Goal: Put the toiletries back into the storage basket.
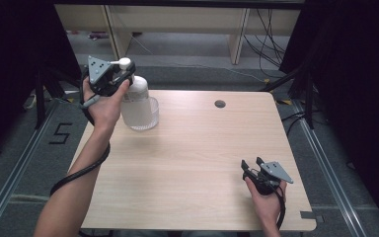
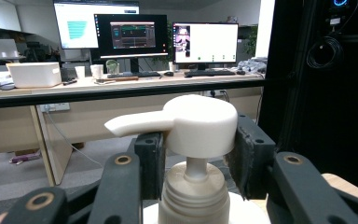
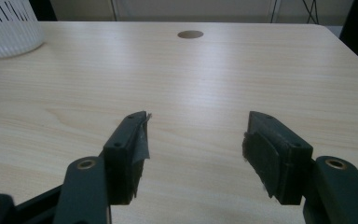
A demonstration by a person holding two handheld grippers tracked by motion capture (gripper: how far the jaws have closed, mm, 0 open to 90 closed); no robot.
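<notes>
Your left gripper [image 2: 193, 161] has its jaws clamped on the pump bottle's [image 1: 139, 101] white pump head [image 2: 200, 123] (far-left desk [image 1: 197, 163]); right gripper's [image 3: 193, 154] jaws sit apart, holding nothing.

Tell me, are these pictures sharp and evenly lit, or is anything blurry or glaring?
High view: the table is evenly lit, its surroundings fall dark, the image is slightly soft. Left gripper view: the pump bottle is fairly crisp, while the bright monitors behind glow and look soft. Right gripper view: a pale sheen crosses the wood, and the right tool sits near and dark.
</notes>
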